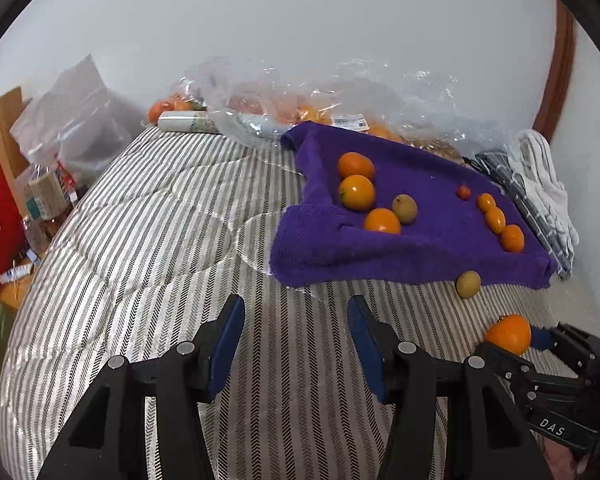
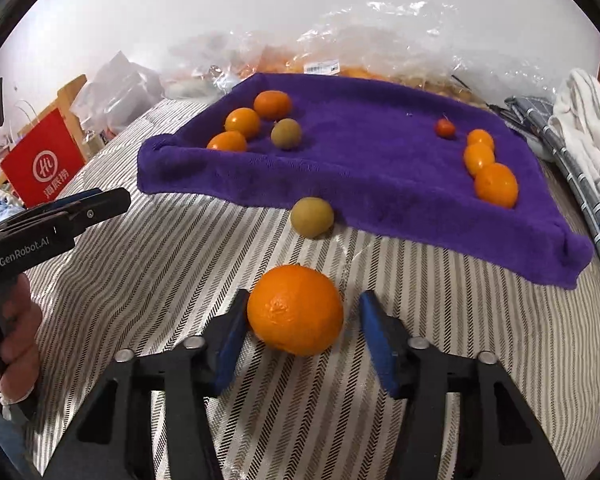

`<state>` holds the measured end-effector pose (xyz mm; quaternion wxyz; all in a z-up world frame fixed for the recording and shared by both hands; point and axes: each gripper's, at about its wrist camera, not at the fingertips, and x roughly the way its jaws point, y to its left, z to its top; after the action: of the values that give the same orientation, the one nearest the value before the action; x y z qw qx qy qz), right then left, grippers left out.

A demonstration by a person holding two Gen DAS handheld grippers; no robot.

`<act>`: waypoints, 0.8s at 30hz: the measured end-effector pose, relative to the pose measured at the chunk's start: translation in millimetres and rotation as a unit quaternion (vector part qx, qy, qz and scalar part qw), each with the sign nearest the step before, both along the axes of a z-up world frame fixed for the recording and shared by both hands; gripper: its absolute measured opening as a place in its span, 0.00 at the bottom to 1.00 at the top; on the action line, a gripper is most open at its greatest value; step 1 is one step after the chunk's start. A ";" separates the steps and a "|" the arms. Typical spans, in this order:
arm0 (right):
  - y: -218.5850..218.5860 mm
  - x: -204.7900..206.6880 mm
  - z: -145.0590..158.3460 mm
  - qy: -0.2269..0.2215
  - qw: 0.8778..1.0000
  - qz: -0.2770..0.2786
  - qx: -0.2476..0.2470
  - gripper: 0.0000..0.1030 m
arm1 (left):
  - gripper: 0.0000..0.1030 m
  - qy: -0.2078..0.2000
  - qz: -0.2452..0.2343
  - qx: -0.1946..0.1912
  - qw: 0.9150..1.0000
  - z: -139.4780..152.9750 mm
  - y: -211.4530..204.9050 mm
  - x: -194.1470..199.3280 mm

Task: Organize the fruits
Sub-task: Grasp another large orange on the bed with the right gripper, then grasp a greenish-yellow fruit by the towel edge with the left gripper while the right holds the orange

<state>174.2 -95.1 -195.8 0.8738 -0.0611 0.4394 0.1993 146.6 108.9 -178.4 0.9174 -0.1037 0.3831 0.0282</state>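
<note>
A purple towel (image 1: 420,236) (image 2: 360,160) lies on the striped bedcover. On its left side sit three oranges (image 2: 242,122) and a green-yellow fruit (image 2: 286,133); on its right, a small red fruit (image 2: 445,128) and three small oranges (image 2: 496,184). Another green-yellow fruit (image 2: 312,217) (image 1: 468,284) lies on the cover by the towel's front edge. A large orange (image 2: 295,308) (image 1: 509,333) sits on the cover between the open fingers of my right gripper (image 2: 300,332); the left pad touches it, the right pad stands apart. My left gripper (image 1: 296,344) is open and empty over the cover.
Clear plastic bags with more oranges (image 1: 300,112) (image 2: 380,68) lie behind the towel against the wall. Folded cloths (image 2: 580,148) lie at the right. A red bag (image 2: 44,164), bottles and packages (image 1: 48,192) stand off the bed's left side. The striped bedcover (image 1: 160,240) spreads left.
</note>
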 end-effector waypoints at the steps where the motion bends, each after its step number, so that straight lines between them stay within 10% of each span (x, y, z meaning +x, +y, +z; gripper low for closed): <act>1: 0.2 -0.3 -0.2 0.000 1.000 0.001 0.003 0.44 | 0.49 0.000 0.002 -0.006 1.000 -0.5 1.9 -0.1; 24: -106.8 -6.8 8.0 -0.039 0.994 -0.097 -0.024 0.41 | 0.48 0.028 -0.017 -0.024 0.999 -10.0 -6.0 7.4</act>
<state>167.4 -202.0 -187.8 0.9039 -0.0471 0.4132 0.1004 154.0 103.0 -188.4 0.9041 -0.1178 0.4106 0.0061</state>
